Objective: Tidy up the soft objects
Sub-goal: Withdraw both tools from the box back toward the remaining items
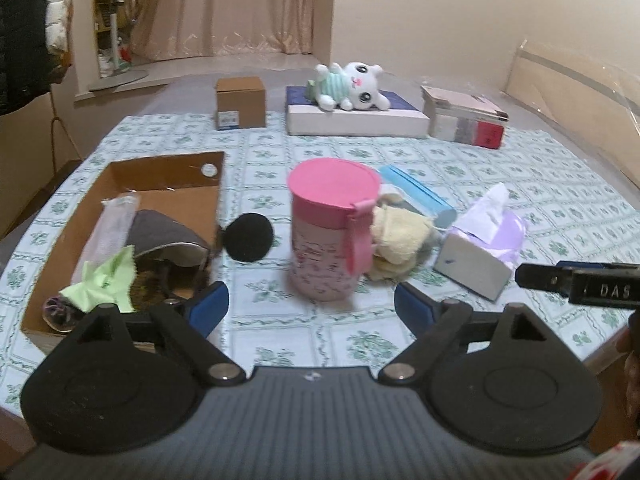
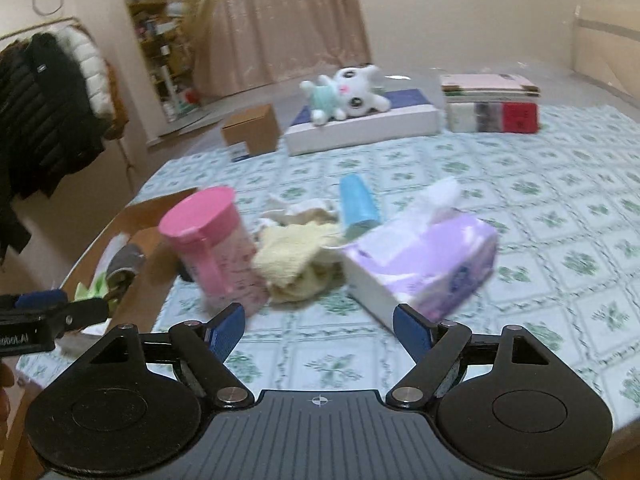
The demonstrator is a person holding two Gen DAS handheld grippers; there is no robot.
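Two hand-held grippers over a bed spread with a green-patterned sheet (image 1: 400,160). The left gripper (image 1: 310,306) and the right gripper (image 2: 318,326) both stand released, jaws wide apart with nothing between the pads. At 9 o'clock in the left wrist view, an open cardboard box (image 1: 120,184) already contains a grey cloth (image 1: 164,232), a lime-green cloth (image 1: 106,280) and a small dark patterned item too blurred to name, which suggests that sorting is partly done. A black round pad (image 1: 248,237) lies just outside the box wall. At centre, a cream towel (image 1: 400,240) rests against a pink lidded tumbler (image 1: 332,232), with a purple tissue pack (image 2: 424,264) at 3 o'clock and a light-blue roll (image 2: 358,204) behind. A white plush toy (image 1: 356,86) lies at 12 o'clock on a flat white box (image 1: 356,122), well apart. Towel, pad and plush toy appear left to gather.
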